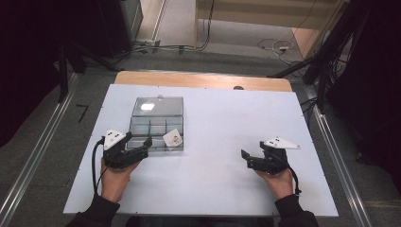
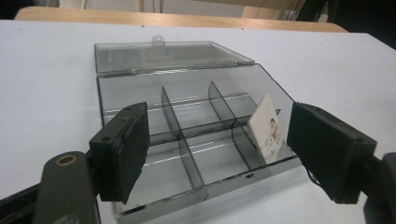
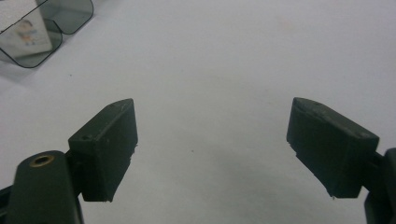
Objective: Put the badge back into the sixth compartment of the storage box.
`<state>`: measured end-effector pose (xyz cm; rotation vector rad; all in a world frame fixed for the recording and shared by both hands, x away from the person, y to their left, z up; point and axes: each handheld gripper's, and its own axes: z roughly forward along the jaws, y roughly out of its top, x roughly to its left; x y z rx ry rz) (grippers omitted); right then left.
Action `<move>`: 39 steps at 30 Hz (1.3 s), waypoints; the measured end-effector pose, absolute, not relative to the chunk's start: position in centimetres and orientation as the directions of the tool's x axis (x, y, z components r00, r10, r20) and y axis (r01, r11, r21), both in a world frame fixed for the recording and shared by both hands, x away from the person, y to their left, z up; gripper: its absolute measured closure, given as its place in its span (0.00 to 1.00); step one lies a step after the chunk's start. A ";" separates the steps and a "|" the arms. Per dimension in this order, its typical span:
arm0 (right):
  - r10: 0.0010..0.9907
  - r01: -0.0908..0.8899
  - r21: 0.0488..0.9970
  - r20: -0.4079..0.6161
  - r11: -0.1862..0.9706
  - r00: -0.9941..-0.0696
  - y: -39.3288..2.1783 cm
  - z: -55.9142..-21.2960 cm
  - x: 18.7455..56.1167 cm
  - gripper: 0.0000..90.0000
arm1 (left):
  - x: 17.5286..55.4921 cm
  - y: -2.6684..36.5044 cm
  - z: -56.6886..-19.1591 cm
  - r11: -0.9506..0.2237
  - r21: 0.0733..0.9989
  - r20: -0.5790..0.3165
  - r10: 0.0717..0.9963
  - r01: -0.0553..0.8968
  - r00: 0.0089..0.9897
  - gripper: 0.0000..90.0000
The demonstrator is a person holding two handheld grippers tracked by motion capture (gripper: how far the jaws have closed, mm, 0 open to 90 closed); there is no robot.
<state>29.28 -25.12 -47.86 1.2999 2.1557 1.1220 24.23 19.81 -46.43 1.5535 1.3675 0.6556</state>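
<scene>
The small white card (image 2: pixel 266 128), printed with a little figure, stands tilted on edge in the near right-hand compartment of the clear smoke-grey compartment box (image 2: pixel 187 135), leaning against a divider. In the high view the box (image 1: pixel 156 127) sits left of centre on the white table (image 1: pixel 227 132), its lid (image 1: pixel 157 106) folded flat open toward the top of the frame, and the card (image 1: pixel 172 138) shows at the box's lower right corner.

The left gripper (image 1: pixel 137 145) hovers at the box's near edge with its jaws spread wide; in the left gripper view they straddle the front wall, the right-hand pad just beside the card, nothing pinched. The likely step is picking the card up. To do it well, the gripper should probably shift toward the right of that view so the card sits between the pads, then come down from above into that one compartment, closing across the card's thin faces rather than its edges. The dividers are close, so a jaw could catch one and drag the light box.

The right gripper (image 1: pixel 250 160) rests lower right, well apart, jaws spread over bare table; it could steady the box.
</scene>
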 end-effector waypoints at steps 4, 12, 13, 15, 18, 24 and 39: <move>0.874 0.563 0.792 0.080 0.237 -0.480 -26.1 -47.9 29.2 0.16 | 23.5 20.4 -46.7 0.043 0.890 -0.164 0.960 0.454 0.229 0.24; 0.888 0.577 0.786 0.081 0.222 -0.453 -27.4 -48.0 29.1 0.16 | 22.0 21.4 -46.9 -0.013 0.895 -0.097 0.970 0.446 0.222 0.24; 0.889 0.578 0.786 0.082 0.219 -0.450 -27.6 -48.0 29.0 0.16 | 21.8 21.5 -46.9 -0.019 0.893 -0.091 0.971 0.449 0.222 0.23; 0.894 0.581 0.786 0.085 0.211 -0.440 -28.0 -48.0 28.9 0.16 | 21.5 21.8 -47.0 -0.029 0.891 -0.080 0.973 0.453 0.218 0.23; 0.903 0.583 0.789 0.086 0.196 -0.420 -28.8 -48.0 28.8 0.16 | 21.1 22.5 -47.2 -0.033 0.885 -0.075 0.974 0.465 0.212 0.23; 0.924 0.601 0.783 0.095 0.160 -0.370 -30.6 -48.1 28.4 0.16 | 20.3 24.0 -47.8 -0.032 0.865 -0.076 0.978 0.501 0.194 0.23; 0.971 0.641 0.767 0.127 0.034 -0.203 -36.6 -48.5 26.6 0.16 | 19.4 26.5 -48.6 -0.014 0.844 -0.068 0.989 0.536 0.133 0.23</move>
